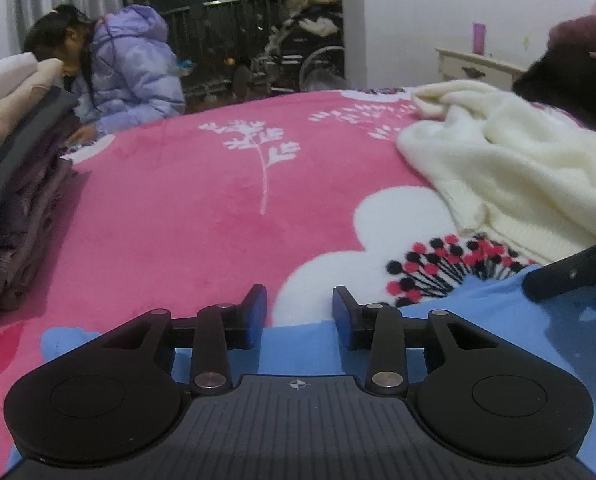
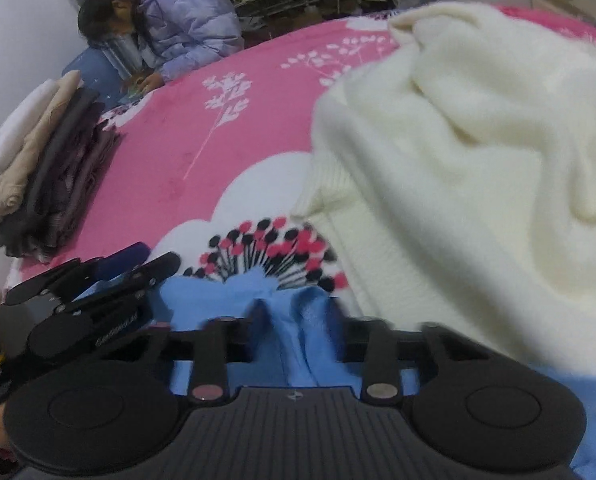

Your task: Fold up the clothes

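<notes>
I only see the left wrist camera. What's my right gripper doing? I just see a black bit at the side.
Observer: The right gripper sits over the blue garment, a raised fold of it between its fingers.
Operator: Is it squeezing?
Observer: Not visibly; the jaws stand apart, though that picture is blurred.
Operator: Is the fluffy sweater close?
Observer: The cream sweater lies over the blue garment right beside that gripper.
</notes>
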Demonstrator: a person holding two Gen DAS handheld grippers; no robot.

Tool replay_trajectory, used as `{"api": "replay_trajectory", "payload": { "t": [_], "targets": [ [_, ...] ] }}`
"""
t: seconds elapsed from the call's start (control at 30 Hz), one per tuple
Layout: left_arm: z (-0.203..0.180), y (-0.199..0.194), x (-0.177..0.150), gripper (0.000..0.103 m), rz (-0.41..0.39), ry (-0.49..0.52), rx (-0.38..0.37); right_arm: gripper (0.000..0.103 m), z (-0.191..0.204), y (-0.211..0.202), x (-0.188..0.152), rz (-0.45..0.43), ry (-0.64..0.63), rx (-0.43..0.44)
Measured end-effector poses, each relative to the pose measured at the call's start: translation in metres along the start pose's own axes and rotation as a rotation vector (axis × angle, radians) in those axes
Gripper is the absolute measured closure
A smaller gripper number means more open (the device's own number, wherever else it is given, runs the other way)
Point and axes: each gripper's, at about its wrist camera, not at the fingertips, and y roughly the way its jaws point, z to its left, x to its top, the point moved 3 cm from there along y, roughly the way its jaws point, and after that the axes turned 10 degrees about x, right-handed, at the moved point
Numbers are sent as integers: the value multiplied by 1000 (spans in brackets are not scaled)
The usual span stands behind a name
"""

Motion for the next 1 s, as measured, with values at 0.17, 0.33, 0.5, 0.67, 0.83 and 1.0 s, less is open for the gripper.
{"api": "replay_trajectory", "payload": {
  "t": [0.17, 0.33, 0.5, 0.67, 0.83, 1.0],
  "targets": [
    [0, 3, -2, 58, -6, -2, 43, 98, 8, 8, 6, -39, -84, -55],
    [-1, 6, -4, 55, -10, 5, 69, 99, -9, 22, 12, -83, -1, -53],
    [-2, 6, -4, 50, -10, 11, 82, 83, -62, -19, 17, -267, 400, 112],
    [-4, 4, -3, 47, -12, 31, 105, 67, -97, -107, 8, -468, 592, 230],
    [0, -14, 5, 48, -42, 16, 97, 67, -73, -226, -36, -441, 322, -12],
    [-5, -60, 15, 48, -123, -5, 22, 68, -74, -286, -105, -301, 144, -355]
  ]
}}
